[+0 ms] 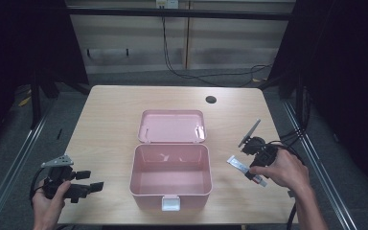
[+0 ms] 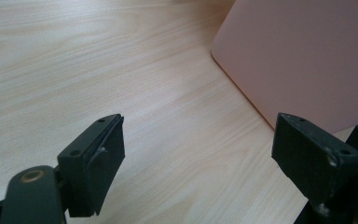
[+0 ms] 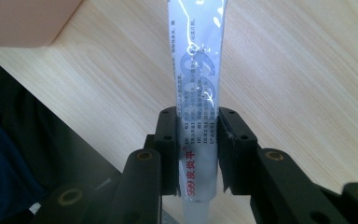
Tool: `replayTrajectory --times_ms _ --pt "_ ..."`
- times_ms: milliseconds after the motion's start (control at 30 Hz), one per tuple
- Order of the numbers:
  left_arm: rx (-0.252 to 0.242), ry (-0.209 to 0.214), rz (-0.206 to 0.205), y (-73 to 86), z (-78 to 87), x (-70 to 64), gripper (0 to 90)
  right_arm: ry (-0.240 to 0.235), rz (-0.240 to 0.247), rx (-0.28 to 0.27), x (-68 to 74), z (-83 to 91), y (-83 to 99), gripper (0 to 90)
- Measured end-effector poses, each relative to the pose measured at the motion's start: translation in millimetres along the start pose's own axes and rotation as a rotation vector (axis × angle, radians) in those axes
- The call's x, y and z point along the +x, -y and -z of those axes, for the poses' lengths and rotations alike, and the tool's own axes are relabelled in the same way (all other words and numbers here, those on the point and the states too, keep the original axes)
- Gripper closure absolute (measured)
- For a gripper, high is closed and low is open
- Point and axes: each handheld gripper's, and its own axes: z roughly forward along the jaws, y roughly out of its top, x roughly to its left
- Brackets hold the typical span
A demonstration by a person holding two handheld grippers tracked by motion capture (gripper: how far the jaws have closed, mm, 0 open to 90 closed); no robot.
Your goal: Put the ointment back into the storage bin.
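A pink storage box (image 1: 170, 176) stands open in the middle of the table, its lid (image 1: 172, 126) lying back behind it; nothing shows inside. To the right of the box my right gripper (image 1: 252, 172) is shut on a white ointment tube (image 1: 239, 166), and in the right gripper view the tube (image 3: 197, 93) runs up between the jaws, which press its printed sides. My left gripper (image 1: 92, 181) stands open at the table's front left, nothing between its fingers. In the left gripper view the box wall (image 2: 303, 56) lies ahead to the right of the jaws.
The wooden table (image 1: 110, 110) has a round cable hole (image 1: 211, 99) near its far right corner. Its front edge runs close below both hands. Cables (image 1: 292, 136) trail off the right side. Dark floor and frame rails surround the table.
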Motion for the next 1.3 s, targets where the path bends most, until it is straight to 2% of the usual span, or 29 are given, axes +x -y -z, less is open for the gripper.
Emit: replayTrajectory --times_ms 233,433,633,933,967,1067,1233,1300 --pt "0.0 0.0 -0.001 0.1 0.3 0.3 17.0 -0.013 0.014 -0.001 0.4 7.9 0.2 71.2" --pt "0.0 0.001 0.001 0.2 0.5 0.7 17.0 -0.012 0.007 0.0 0.9 15.0 0.0 71.2" --pt "-0.002 -0.004 0.002 0.3 0.3 0.8 17.0 -0.008 0.072 -0.009 3.5 24.8 -0.9 71.1" --pt "-0.001 -0.004 0.002 0.4 0.3 0.6 17.0 -0.019 0.119 -0.035 9.5 36.2 -3.2 71.1" --pt "0.0 -0.006 0.001 0.5 0.3 0.7 17.0 -0.016 0.14 -0.035 10.9 39.5 -3.7 71.1" --pt "0.0 -0.007 0.002 0.3 0.2 0.9 17.0 -0.006 0.156 -0.046 11.1 42.8 -4.6 71.1" --pt "0.0 -0.008 0.001 0.3 0.3 1.1 17.0 -0.022 0.204 -0.055 16.3 50.9 -8.8 71.2" --pt "0.0 -0.007 0.001 0.3 0.3 1.0 17.0 -0.025 0.209 -0.064 17.7 52.2 -9.8 71.2"
